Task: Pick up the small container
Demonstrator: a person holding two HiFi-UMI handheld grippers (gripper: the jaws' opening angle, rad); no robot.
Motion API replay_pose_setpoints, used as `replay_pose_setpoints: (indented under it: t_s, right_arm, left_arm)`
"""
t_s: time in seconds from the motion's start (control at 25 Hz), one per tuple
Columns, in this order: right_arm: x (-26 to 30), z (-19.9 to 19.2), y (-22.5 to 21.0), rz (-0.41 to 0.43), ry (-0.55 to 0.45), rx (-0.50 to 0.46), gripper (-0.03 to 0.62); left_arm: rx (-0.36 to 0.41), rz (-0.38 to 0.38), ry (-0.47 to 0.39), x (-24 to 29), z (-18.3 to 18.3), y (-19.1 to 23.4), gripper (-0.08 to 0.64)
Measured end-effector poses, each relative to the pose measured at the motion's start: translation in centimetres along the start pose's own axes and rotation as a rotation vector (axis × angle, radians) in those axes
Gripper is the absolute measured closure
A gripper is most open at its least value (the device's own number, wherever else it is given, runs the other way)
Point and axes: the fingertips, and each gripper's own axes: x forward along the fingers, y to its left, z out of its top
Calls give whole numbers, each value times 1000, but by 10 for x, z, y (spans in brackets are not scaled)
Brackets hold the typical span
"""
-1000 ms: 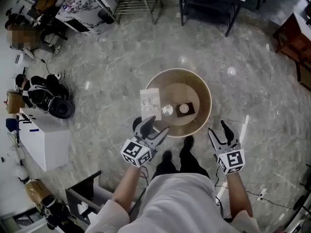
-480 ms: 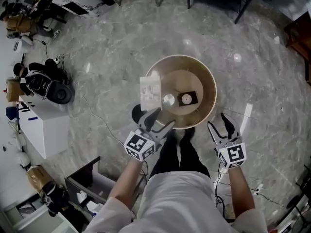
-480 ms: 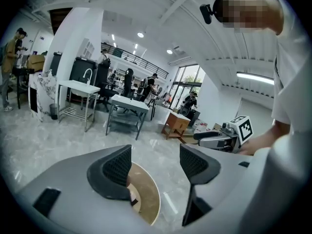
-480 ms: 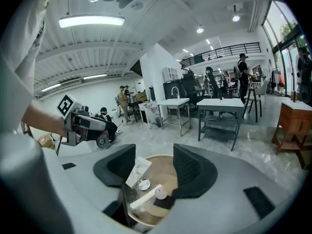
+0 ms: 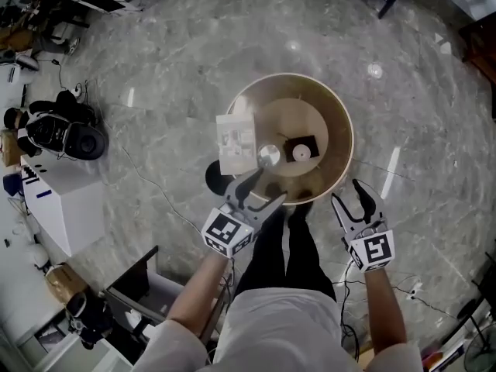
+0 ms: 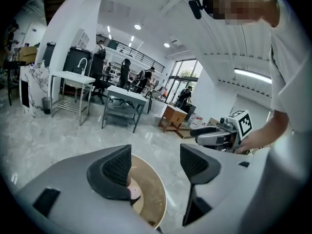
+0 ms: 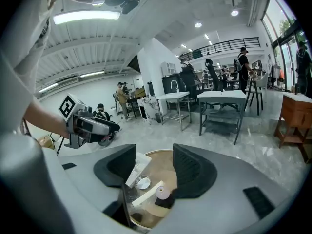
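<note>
The small container is a pale round pot on a black square pad, inside a round wooden table with a raised rim. In the right gripper view the small container shows low between the jaws, well beyond them. My left gripper hovers open over the table's near rim, with nothing between its fingers. My right gripper is open too, just outside the rim at the lower right. The left gripper view catches the table's edge below the left gripper.
A silvery round dish and a white flat box lie left of the container. A black round base sits on the marble floor by the table. A white cabinet and black gear stand at the left.
The person has stepped closer to the table. Both grippers have come up towards its near rim, the left one now over the edge. Both stay open.
</note>
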Motion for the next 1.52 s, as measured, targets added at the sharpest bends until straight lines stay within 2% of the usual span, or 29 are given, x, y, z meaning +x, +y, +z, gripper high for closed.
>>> replay_pose_setpoints:
  t_s: [0.28,0.48,0.68,1.24,1.52]
  right_arm:
    - [56,-39,-5,38,31,19,336]
    - [89,-77,-10,50,67,25,336]
    - [122,-122,-20,63,89,27,336]
    - [203,-235,-26,109,169,28,341]
    - [233,-272,-28,123,171,20,353]
  left_arm:
    - [6,-34,55,42,-43,34,236]
    - [9,-69,142,59,-94,49,235]
    - [10,-85,116,89,-121,69,236]
    - [4,-128,207,147,-231,110,244]
    - [-18,-127,236,164,-271,121,239]
